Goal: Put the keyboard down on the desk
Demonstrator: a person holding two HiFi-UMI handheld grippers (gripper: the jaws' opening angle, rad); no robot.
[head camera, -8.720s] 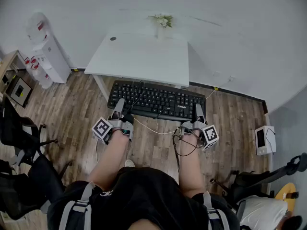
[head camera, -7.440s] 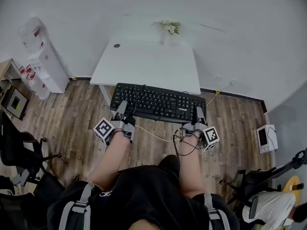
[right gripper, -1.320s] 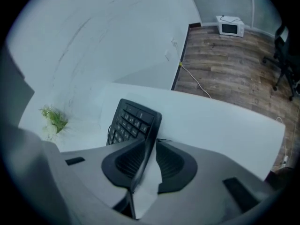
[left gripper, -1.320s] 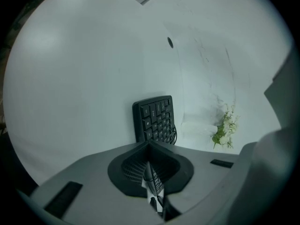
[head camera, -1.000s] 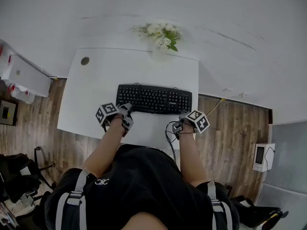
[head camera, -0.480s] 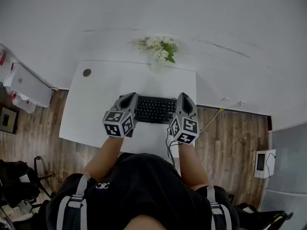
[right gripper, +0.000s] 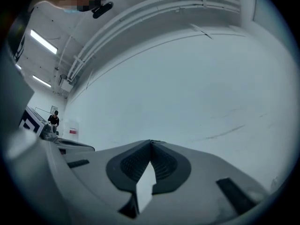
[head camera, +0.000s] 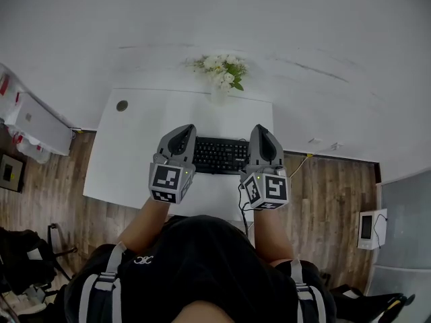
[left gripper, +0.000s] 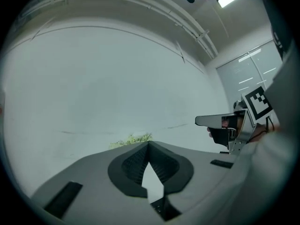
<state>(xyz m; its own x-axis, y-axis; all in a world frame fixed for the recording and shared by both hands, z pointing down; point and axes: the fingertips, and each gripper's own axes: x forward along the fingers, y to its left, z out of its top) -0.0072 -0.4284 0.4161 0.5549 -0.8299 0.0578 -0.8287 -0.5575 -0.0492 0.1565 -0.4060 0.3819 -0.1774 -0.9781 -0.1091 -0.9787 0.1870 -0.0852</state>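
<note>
At the near edge of the desk [head camera: 128,153], both grippers stand raised and tilted upward. One second earlier they sat low at the front corners of the keyboard [head camera: 219,155]; they have since lifted clear of it.

The left gripper [head camera: 180,136] has its jaws closed together with nothing between them. Its own view shows only wall and flowers [left gripper: 131,139] past the tips. The right gripper [head camera: 262,138] is likewise closed and empty.

Between and just beyond the two, the keyboard lies flat on the desk, touched by neither gripper. Farther back, the flowers stand at the rear edge of the desk, against the wall.

Judgement: the keyboard is placed and released. The task appears complete, and only withdrawal of the grippers remains.
</note>
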